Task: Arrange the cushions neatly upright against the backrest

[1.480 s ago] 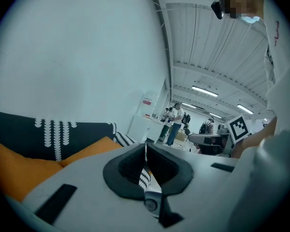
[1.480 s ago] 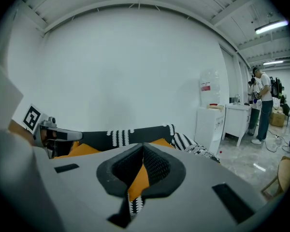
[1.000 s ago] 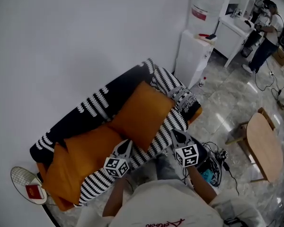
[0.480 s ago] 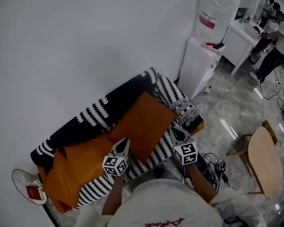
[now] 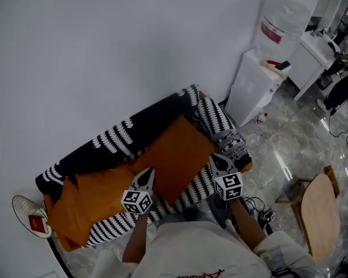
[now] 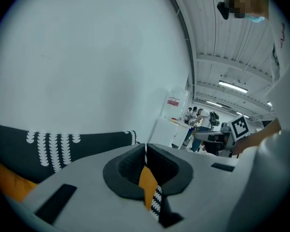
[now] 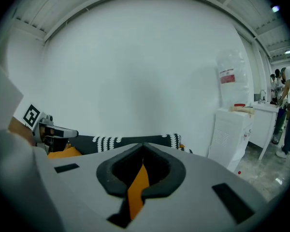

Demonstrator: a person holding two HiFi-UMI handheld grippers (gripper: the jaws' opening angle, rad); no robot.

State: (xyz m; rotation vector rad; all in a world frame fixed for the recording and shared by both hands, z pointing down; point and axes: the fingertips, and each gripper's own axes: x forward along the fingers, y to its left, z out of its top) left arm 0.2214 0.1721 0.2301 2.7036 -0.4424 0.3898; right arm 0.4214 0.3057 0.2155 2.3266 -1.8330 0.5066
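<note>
Probably soft, light and floppy, the large orange fabric cushion (image 5: 175,150) wants pinching at a corner seam, yet the left gripper (image 5: 147,173) and right gripper (image 5: 216,159) hover with jaws pressed together, empty.

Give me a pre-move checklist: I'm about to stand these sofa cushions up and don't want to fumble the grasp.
1. Left gripper fingers open for a grasp: not ok, shut and empty.
2. Right gripper fingers open: not ok, shut and empty.
3. Right orange cushion upright: not ok, lying flat on the seat.
4. Left orange cushion upright: not ok, also flat.
5. Backrest free of clutter: ok.
6. Either gripper touching a cushion: cannot tell.
</note>
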